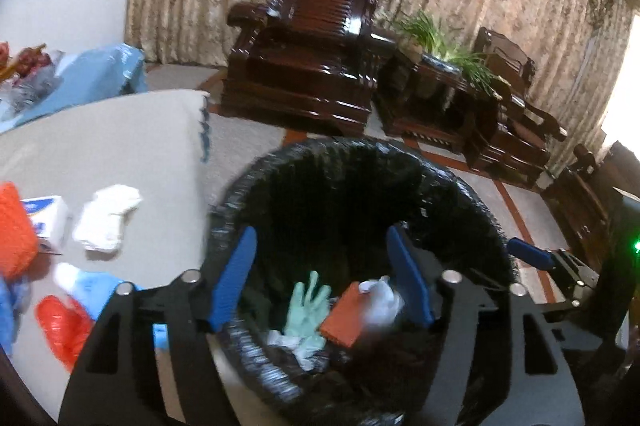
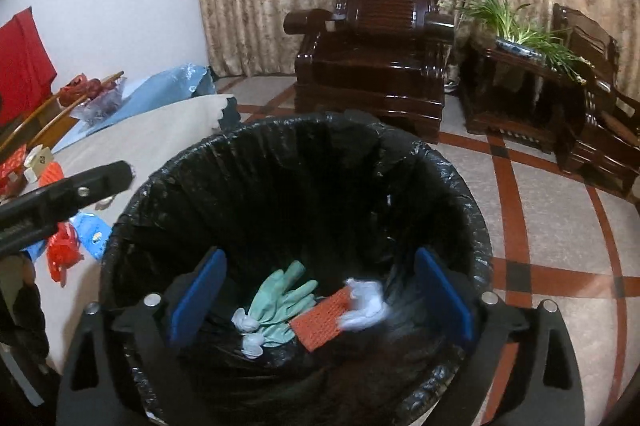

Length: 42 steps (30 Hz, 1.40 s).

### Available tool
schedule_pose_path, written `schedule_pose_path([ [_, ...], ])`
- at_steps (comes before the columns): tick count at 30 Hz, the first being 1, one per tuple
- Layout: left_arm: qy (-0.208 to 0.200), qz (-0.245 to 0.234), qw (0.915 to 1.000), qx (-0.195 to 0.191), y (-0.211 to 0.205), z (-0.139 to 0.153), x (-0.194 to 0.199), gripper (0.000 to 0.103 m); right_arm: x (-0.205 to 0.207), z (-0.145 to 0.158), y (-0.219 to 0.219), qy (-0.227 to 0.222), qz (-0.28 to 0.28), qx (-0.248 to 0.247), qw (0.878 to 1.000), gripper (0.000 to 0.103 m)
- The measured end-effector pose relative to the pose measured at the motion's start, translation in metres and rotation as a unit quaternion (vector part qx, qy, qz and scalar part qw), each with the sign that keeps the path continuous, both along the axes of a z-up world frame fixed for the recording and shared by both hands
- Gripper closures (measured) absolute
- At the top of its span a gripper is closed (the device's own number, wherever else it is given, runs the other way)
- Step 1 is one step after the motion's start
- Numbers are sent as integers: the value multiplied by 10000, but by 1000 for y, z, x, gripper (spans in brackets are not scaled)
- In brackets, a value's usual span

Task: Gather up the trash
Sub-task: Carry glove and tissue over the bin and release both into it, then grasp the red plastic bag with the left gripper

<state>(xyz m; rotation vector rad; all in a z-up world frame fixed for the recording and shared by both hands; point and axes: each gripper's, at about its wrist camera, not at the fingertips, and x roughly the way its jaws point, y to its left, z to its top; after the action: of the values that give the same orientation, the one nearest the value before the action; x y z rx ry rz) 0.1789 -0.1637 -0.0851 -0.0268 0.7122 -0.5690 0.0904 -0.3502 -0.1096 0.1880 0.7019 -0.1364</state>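
A bin with a black liner (image 1: pixel 280 161) (image 2: pixel 168 161) stands beside a cloth-covered table (image 1: pixel 120 137). In it lie a green glove (image 1: pixel 306 310) (image 2: pixel 280 300), an orange-red packet (image 1: pixel 342 318) (image 2: pixel 320 318) and a blurred white crumpled piece (image 1: pixel 380 300) (image 2: pixel 366 306). My left gripper (image 1: pixel 322 278) is open and empty over the bin's left side. My right gripper (image 2: pixel 320 300) is open and empty over the bin. On the table lie a white crumpled tissue (image 1: pixel 108 218), a white box (image 1: pixel 48 220), red wrappers (image 1: pixel 64 326) (image 2: pixel 62 254) and blue wrappers (image 1: pixel 90 292) (image 2: pixel 92 232).
Dark wooden armchairs (image 1: pixel 304 65) (image 2: pixel 372 65) and a side table with a green plant (image 1: pixel 440 37) (image 2: pixel 516 21) stand before a curtain. The floor is tiled with red lines (image 2: pixel 516 209). The right gripper's blue finger (image 1: pixel 528 253) shows in the left wrist view.
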Motion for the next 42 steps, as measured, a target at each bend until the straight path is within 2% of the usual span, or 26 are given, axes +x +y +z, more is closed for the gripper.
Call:
schedule_pose_path([
  [2,-121,178,9998,59,17,6,-5,25,-3,5,2,-94,-12,79,9999,7],
  [7,-264,722,9969,173,70,18,-18,19,-7,24,23,-407,124,202,9989,6],
  [13,-271,1381,9890,454,138,19,-31,19,-4,39,73,-743,575,363,9949,6],
  [18,-111,1763,9823,616,178,7,-35,19,4,37,114,-754,1004,311,9916,6],
  [26,142,1787,9816,657,186,-19,-31,19,13,23,146,-713,1295,192,9888,6],
  [36,446,1696,9812,812,168,-53,-5,20,24,17,139,-636,1178,105,9909,6],
  [37,491,1663,9815,808,167,-56,-4,25,25,16,139,-621,1176,110,9911,6],
  [40,633,1567,9820,839,162,-64,-1,51,28,13,140,-591,1184,126,9911,6],
  [42,619,1565,9825,797,163,-65,-1,57,29,12,141,-586,1199,139,9910,6],
])
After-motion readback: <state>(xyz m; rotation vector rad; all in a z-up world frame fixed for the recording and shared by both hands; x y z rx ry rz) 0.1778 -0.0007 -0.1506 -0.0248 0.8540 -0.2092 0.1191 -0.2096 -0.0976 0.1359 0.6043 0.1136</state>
